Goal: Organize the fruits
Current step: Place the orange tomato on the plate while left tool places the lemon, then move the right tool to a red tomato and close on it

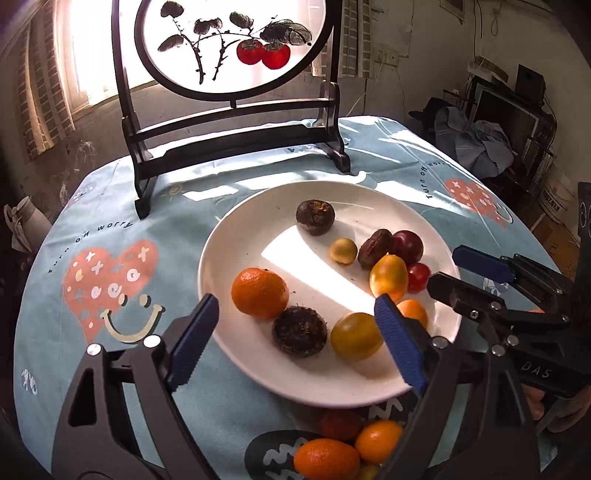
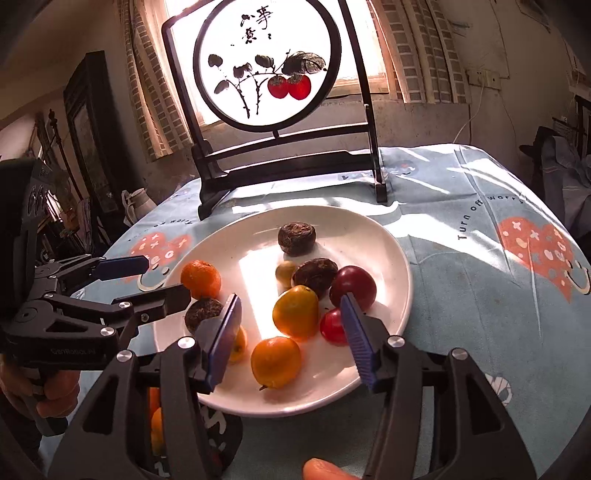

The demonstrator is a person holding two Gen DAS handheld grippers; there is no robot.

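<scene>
While both empty grippers, left (image 1: 295, 345) and right (image 2: 291, 338), hover spread over the round white ceramic plate (image 1: 258, 354) of mixed fruits (image 2: 295, 312), only the left view shows orange kumquats (image 1: 354, 450) just off its near rim.

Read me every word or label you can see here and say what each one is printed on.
"Turn off worry": tablecloth, beside the heart prints.
"DAS": body of the right tool.
"GenRobot.AI", faint: body of the left tool.
Brushed characters on the round painted screen: too stylised to read.
Box lettering: too blurred.
</scene>
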